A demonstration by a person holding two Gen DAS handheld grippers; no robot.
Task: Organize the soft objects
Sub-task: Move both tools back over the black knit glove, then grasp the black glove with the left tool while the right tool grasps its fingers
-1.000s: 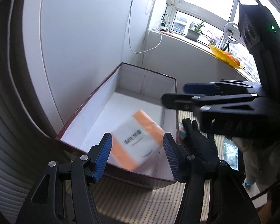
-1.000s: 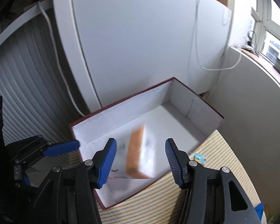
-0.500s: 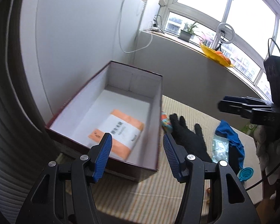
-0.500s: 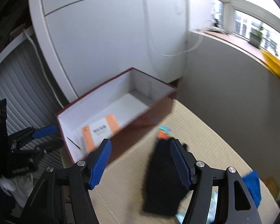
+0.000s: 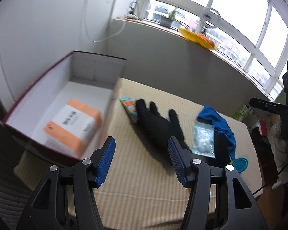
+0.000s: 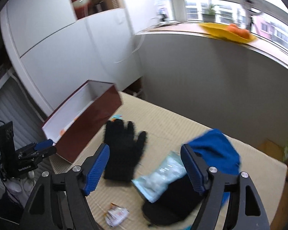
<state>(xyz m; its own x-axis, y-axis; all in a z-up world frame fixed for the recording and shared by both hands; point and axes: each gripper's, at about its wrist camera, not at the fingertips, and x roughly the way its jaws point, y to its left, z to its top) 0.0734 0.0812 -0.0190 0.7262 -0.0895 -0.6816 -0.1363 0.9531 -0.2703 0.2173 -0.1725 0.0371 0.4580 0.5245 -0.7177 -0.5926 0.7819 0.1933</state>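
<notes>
Fuzzy black knit glove lies flat on the striped-mat bench, just beside the maroon cardboard box that holds an orange-and-white soft pack. Limp, light, won't slip; I'd pinch the cuff or palm (fingers will just flop). Left hand-held gripper and right hand-held gripper both wide open, empty.

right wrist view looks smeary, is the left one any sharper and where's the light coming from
Right wrist view: motion blur smears the black glove, blue cloth and box. Left wrist view: somewhat sharper, though the orange packet in the box is soft. Both: bright daylight from the windows, heavy fisheye bending at the edges.
</notes>
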